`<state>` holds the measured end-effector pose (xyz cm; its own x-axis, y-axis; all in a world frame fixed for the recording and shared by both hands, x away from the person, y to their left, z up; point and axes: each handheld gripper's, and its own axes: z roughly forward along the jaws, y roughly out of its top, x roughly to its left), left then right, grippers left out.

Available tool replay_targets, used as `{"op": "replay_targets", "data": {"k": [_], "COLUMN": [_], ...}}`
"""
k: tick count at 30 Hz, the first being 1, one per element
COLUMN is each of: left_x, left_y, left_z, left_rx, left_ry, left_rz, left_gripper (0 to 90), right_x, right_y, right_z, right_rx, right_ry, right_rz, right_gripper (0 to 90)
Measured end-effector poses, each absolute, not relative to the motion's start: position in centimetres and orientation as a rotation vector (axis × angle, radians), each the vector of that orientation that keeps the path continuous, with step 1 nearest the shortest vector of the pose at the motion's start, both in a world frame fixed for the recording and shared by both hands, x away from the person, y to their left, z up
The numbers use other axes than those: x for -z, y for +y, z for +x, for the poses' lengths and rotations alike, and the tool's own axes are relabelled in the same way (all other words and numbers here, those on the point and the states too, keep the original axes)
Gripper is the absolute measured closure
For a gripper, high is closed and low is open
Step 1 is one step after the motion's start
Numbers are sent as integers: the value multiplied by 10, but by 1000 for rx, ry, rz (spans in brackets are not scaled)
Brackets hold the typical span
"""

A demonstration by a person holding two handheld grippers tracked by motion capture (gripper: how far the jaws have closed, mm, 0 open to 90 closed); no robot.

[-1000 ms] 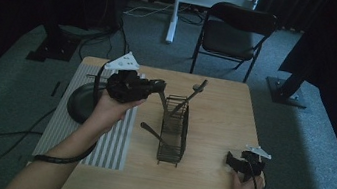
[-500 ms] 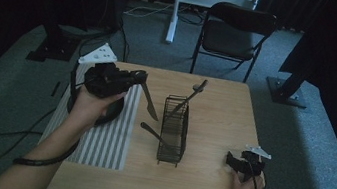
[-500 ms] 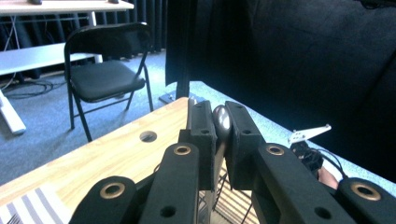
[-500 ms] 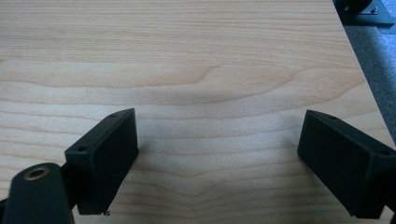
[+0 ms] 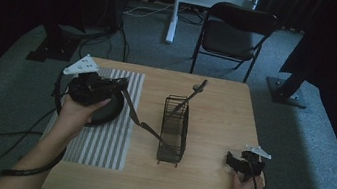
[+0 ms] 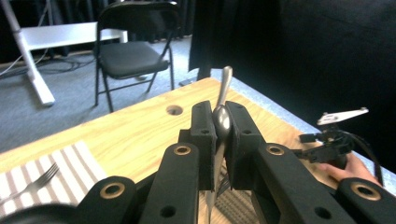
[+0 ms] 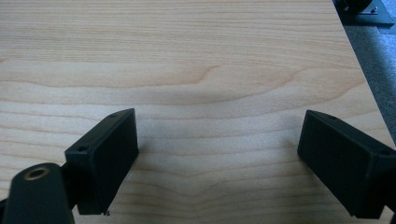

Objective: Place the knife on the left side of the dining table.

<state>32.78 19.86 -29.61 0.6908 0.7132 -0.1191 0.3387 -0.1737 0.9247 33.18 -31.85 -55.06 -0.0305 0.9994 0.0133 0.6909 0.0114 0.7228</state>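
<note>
A wooden table [image 5: 215,106] is seen from above in a dim room, a folding chair [image 5: 233,33] standing on the carpet beyond its far edge; a striped placemat [image 5: 98,144] is laid along the table's left side, with a dark round plate [image 5: 108,111] resting on it; a black wire caddy [image 5: 175,128] stands upright near the table's middle, one utensil [image 5: 196,91] leaning out of its top toward the far edge; the left gripper [image 5: 119,86] is held above the plate, closed on a spoon [image 6: 221,121], which is clamped between the jaws near its bowl in the left gripper view; in the high view the spoon's long axis is seen slanting down and to the right from the gripper, its far end close against the caddy's near left side, though whether it touches the wire cannot be told; the spoon is thus carried in the air between plate and caddy, with the placemat just below and to the left; a fork [image 6: 39,179] is seen lying on the placemat in the left gripper view; the left gripper is judged much the nearer to both placemat and caddy, so any setting-down would seem to fall to it; the right gripper [image 5: 240,162] is kept low at the table's near right corner, well apart from the caddy, its jaws spread wide over bare wood with nothing between them.
</note>
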Motion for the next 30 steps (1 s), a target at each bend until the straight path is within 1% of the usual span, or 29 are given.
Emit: {"op": "replay_targets", "data": {"k": [11, 18, 27, 30], "left_x": [324, 344, 370, 375], "left_y": [227, 241, 244, 240], "left_z": [322, 321, 327, 328], "left_rx": [-427, -411, -384, -403], "left_ry": [933, 982, 1042, 1045], "left_rz": [1755, 1746, 1723, 1740], "left_gripper": [838, 838, 838, 838], "right_x": [551, 551, 551, 551], "right_y": [-319, -319, -318, -319], "right_z": [332, 332, 332, 332], "right_rx": [-773, -772, -773, -773], "right_ry": [1773, 1774, 1773, 1774], "right_rz": [1729, 1730, 1731, 1730], "right_gripper": [114, 113, 114, 114]}}
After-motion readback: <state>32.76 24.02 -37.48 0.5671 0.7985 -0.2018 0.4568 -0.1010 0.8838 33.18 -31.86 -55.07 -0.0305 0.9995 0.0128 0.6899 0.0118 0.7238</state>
